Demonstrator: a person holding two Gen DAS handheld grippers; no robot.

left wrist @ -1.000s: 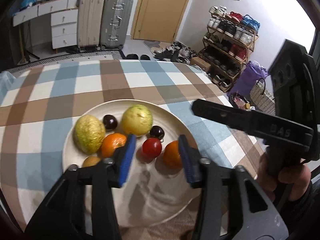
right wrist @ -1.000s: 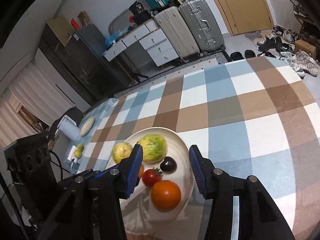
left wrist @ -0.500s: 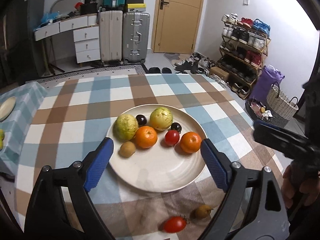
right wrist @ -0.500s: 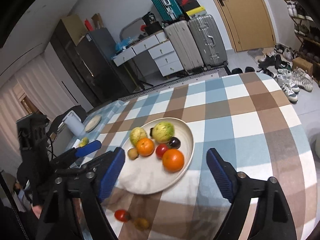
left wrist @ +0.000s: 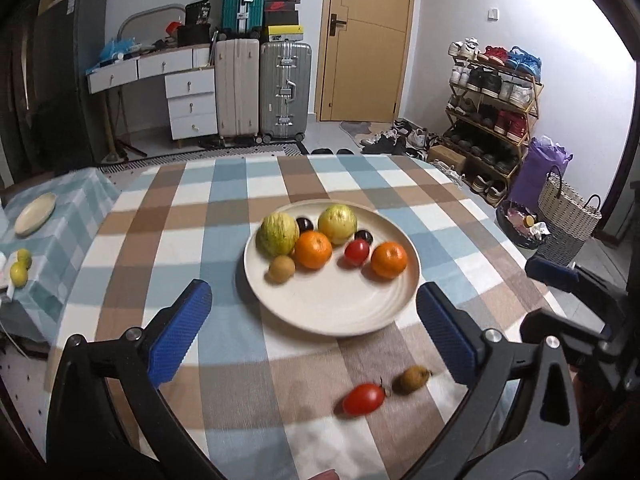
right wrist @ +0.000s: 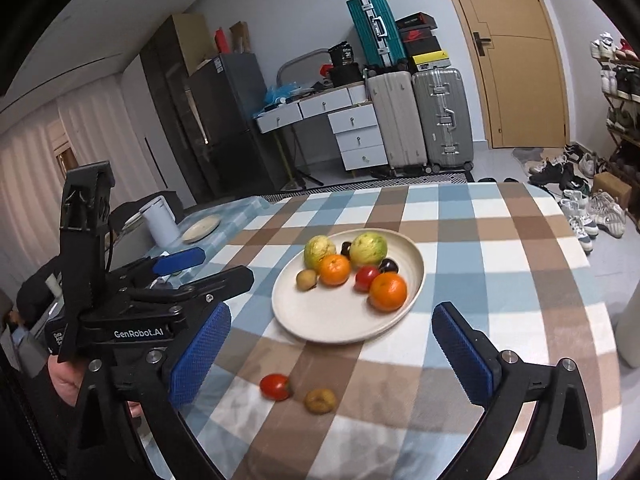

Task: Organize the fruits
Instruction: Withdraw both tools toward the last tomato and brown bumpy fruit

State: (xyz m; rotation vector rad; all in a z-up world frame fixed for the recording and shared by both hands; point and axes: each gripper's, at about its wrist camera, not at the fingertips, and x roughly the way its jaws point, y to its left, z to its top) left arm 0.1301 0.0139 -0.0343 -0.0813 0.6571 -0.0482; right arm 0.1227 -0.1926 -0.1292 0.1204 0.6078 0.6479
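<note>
A cream plate (left wrist: 332,312) (right wrist: 320,320) on the checked tablecloth holds two green-yellow fruits, two oranges, a red tomato (left wrist: 357,252), a kiwi (left wrist: 281,269) and two dark plums. A red tomato (left wrist: 363,399) (right wrist: 275,386) and a brown kiwi (left wrist: 411,380) (right wrist: 320,401) lie on the cloth in front of the plate. My left gripper (left wrist: 314,334) is open and empty, held above the cloth near the plate's front. My right gripper (right wrist: 330,352) is open and empty, to the right of the left one.
A side table at the left carries a small plate (left wrist: 35,214) and two lemons (left wrist: 20,268). A white canister (right wrist: 160,222) stands there too. Suitcases, drawers, a door and a shoe rack line the room behind the table (left wrist: 260,184).
Both grippers have pulled back and up from the plate and opened wide. The left one had been close around the red tomato on the plate; the loose tomato and kiwi have come into view.
</note>
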